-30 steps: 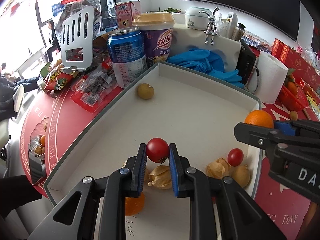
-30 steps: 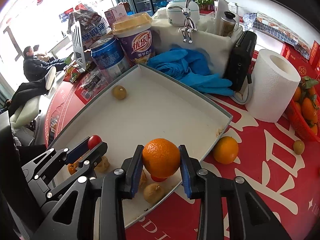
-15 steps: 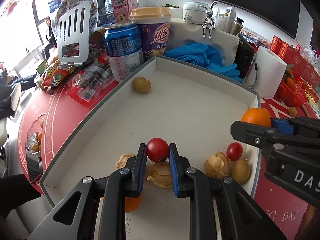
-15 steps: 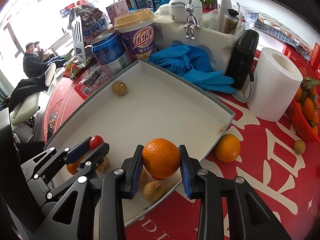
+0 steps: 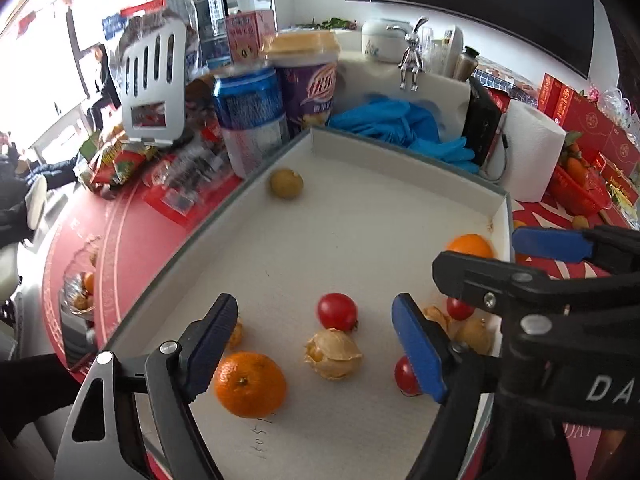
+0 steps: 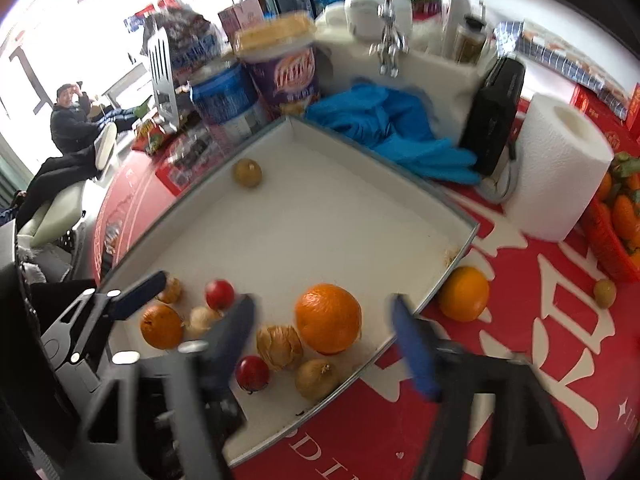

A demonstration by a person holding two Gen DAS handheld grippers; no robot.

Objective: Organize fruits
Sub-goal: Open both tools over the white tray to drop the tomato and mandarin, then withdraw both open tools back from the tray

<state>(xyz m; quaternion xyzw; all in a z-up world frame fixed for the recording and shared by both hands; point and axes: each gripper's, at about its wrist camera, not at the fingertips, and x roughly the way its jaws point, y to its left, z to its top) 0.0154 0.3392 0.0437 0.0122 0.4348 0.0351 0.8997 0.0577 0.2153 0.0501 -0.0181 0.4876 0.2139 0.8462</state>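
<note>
Both grippers hang over the near end of a shallow white tray (image 5: 400, 152), fingers spread wide and holding nothing. Between the fingers of the left gripper (image 5: 320, 344), a glossy cherry tomato (image 5: 337, 311) sits on the tray floor just ahead, nearer the left hand than the right, with a papery husked berry (image 5: 333, 353) and a dimpled mandarin (image 5: 250, 383) closer to the camera. Beneath the right gripper (image 6: 324, 332), a large pebbled orange (image 6: 328, 318) rests inside the tray by its right-hand wall, round and without any long axis to align on. A second orange (image 6: 463, 293) lies just outside that wall on the red desk (image 6: 520, 352), likely the right hand's next pick. A smooth yellowish fruit (image 5: 286, 184) sits alone against the tray's far left wall. Beyond the tray lie crumpled blue gloves (image 6: 384, 136) and a white paper roll (image 6: 556, 168).
</note>
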